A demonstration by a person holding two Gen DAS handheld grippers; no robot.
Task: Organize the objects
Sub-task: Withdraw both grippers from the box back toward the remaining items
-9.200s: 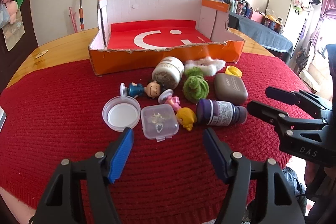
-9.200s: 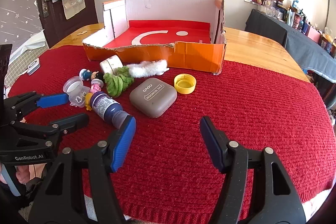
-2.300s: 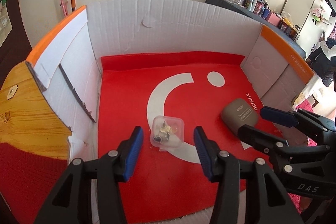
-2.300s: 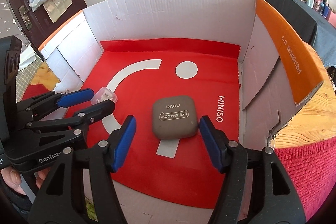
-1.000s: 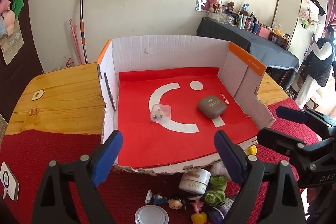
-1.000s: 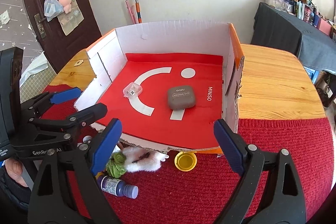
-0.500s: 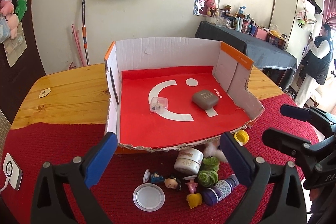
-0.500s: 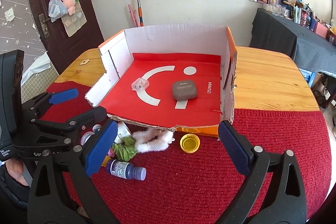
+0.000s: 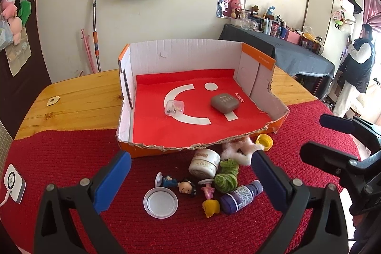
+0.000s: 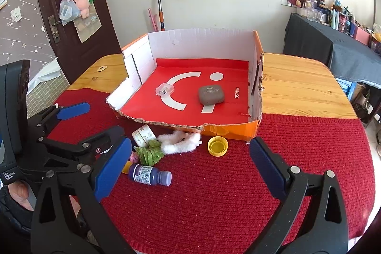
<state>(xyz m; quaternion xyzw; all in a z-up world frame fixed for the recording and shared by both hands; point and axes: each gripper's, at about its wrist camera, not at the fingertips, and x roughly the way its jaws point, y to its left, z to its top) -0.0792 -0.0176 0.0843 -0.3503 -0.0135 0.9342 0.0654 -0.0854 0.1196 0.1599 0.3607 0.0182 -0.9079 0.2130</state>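
Both tools are over the red knitted cloth (image 9: 71, 154), pointing down and forward at the cardboard box (image 9: 181, 56).

Box: ahead of both grippers, its torn near wall low. Inside it, the grey eye-shadow case (image 9: 224, 101) and the clear plastic case (image 9: 174, 107) lie apart on the red floor.

Left gripper (image 9: 190, 177): spread wide, nothing between the pads. The loose pile lies directly beyond its fingertips: cream jar (image 9: 204, 164) on its side, purple bottle (image 9: 240, 196) lying flat, white lid (image 9: 161, 204), green plush (image 9: 226, 176), cartoon figure (image 9: 177, 184), yellow toy (image 9: 211, 207).

Right gripper (image 10: 190, 166): jaws opening, almost fully spread, nothing between them. The yellow cap (image 10: 217, 146) sits just ahead, the white fluffy piece (image 10: 179, 139) ahead and left.

Risks, my judgement:
- The pile is tightly packed; closing on one piece may drag or pinch its neighbour.
- Bottle and jar are round and lying down; an off-centre squeeze could roll them away.
- The two tools stand close side by side; reaching for the same cluster could make them collide.
- The cap and lid are low; pads may snag the knit.
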